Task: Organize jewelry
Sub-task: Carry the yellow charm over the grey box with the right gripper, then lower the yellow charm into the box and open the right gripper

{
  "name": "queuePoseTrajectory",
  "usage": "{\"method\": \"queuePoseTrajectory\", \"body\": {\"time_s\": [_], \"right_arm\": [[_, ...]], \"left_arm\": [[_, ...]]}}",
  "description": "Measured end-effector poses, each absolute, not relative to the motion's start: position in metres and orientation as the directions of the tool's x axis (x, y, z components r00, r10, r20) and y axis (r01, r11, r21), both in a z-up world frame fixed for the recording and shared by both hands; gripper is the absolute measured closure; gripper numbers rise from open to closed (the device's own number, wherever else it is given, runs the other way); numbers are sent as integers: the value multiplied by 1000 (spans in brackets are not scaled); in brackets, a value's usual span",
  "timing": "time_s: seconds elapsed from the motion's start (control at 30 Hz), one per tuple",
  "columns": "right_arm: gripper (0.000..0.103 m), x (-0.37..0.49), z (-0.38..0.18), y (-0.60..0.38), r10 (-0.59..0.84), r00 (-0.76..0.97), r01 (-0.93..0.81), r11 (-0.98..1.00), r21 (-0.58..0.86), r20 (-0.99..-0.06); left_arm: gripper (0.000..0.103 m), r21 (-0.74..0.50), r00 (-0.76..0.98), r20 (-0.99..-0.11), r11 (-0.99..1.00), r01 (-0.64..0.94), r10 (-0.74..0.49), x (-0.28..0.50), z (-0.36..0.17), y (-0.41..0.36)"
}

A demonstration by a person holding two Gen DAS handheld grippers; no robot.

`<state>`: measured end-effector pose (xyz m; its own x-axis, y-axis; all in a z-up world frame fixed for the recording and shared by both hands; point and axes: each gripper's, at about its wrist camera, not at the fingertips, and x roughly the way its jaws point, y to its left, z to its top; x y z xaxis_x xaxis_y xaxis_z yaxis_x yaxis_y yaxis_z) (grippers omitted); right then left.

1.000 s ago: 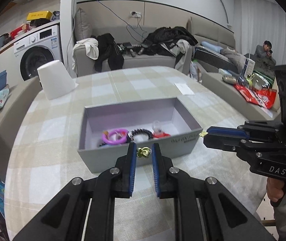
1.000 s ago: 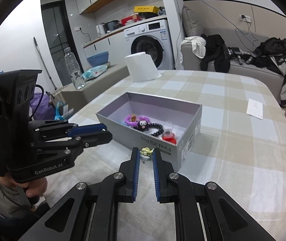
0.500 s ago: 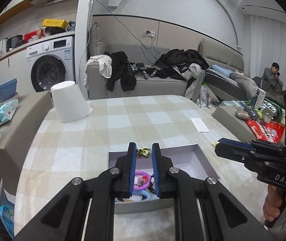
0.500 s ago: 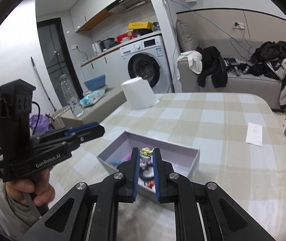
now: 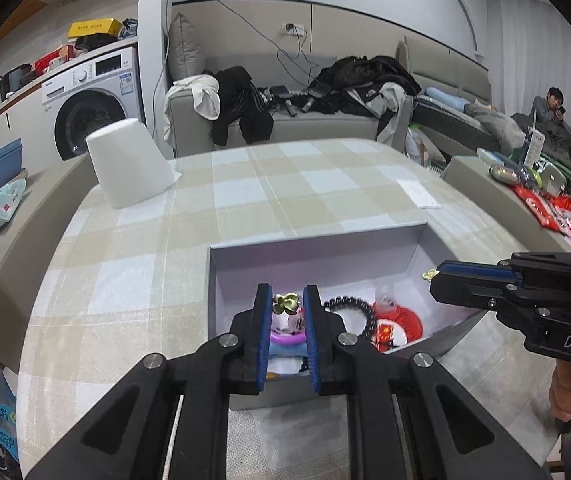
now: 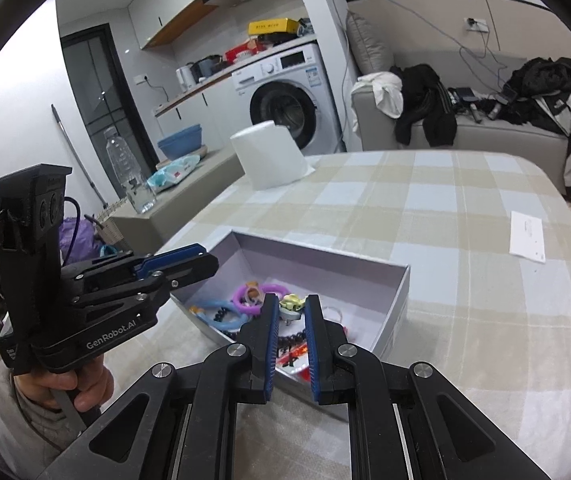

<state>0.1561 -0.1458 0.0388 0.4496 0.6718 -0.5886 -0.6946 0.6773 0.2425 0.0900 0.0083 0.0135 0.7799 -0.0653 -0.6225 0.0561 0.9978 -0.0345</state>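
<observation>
1. On the checked beige-and-white tablecloth (image 5: 285,200) sits a shallow rectangular box (image 5: 317,248) of smooth grey card, pale lilac inside.
2. Inside lie a glossy purple ring (image 6: 245,294), a coiled black beaded bracelet (image 5: 351,308), a light blue band (image 6: 215,312) and a red piece (image 5: 401,320).
3. The left gripper (image 5: 287,304), blue-padded, is clamped on a small greenish-gold flower-shaped earring (image 5: 285,303), held above the box's near end.
4. The right gripper (image 6: 291,306) pinches a matching floral earring (image 6: 292,303) over the box interior.
5. A white paper roll (image 5: 129,162) stands well apart, near the table's far edge.
</observation>
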Motion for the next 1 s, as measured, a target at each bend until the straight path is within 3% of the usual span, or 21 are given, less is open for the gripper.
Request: {"method": "queuePoseTrajectory", "body": {"time_s": [0.4, 1.0], "right_arm": [[91, 161, 27, -147, 624, 460, -673, 709, 210, -632], [88, 158, 35, -148, 652, 457, -684, 692, 229, -606]], "left_arm": [[92, -20, 725, -684, 995, 97, -85, 83, 13, -3], [92, -34, 757, -649, 997, 70, -75, 80, 21, 2]]}}
